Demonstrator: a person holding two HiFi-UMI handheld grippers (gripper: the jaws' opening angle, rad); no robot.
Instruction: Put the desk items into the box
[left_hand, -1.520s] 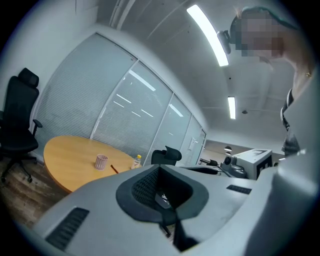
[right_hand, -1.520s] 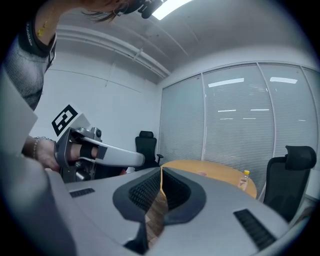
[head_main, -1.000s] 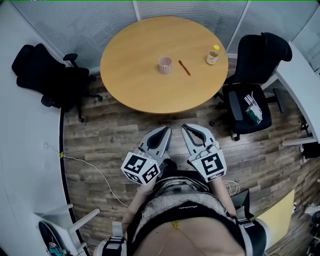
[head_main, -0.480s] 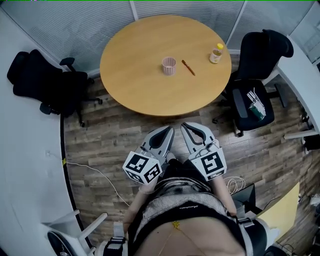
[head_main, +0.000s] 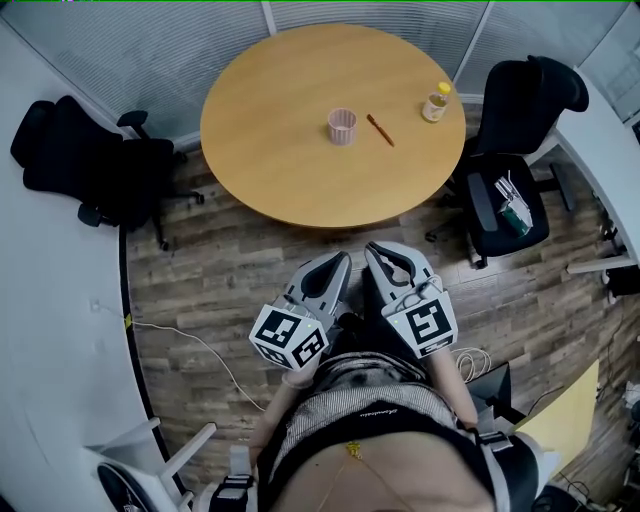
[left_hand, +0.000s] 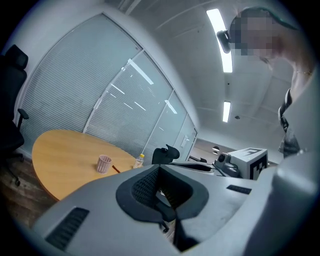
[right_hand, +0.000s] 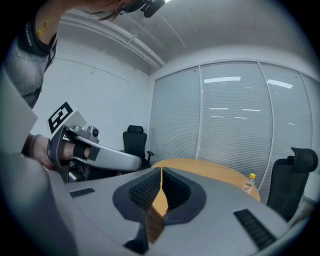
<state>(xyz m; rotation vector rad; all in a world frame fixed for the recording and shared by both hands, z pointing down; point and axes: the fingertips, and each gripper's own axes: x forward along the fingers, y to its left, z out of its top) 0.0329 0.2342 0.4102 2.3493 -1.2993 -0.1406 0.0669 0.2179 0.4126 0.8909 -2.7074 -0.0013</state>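
Note:
On the round wooden table (head_main: 300, 170) stand a pink ribbed cup (head_main: 342, 126), a brown pencil (head_main: 379, 130) and a small yellow-capped bottle (head_main: 434, 102). No box is in view. My left gripper (head_main: 334, 270) and right gripper (head_main: 383, 262) hang side by side close to my body, over the floor and short of the table's near edge. Both are shut with nothing between the jaws. In the left gripper view the cup (left_hand: 104, 163), pencil (left_hand: 116, 169) and bottle (left_hand: 139, 161) lie far ahead of the left gripper (left_hand: 160, 169). In the right gripper view the right gripper (right_hand: 161, 172) points toward the bottle (right_hand: 248, 183).
A black office chair (head_main: 90, 160) stands left of the table. Another chair (head_main: 515, 150) at the right has small items on its seat. A white desk edge (head_main: 50, 330) curves along the left, and a cable (head_main: 200, 350) lies on the wooden floor. Blinds close the far wall.
The head view has shifted a little, so the table and chairs sit slightly differently in frame. Both grippers have stayed shut in about the same place.

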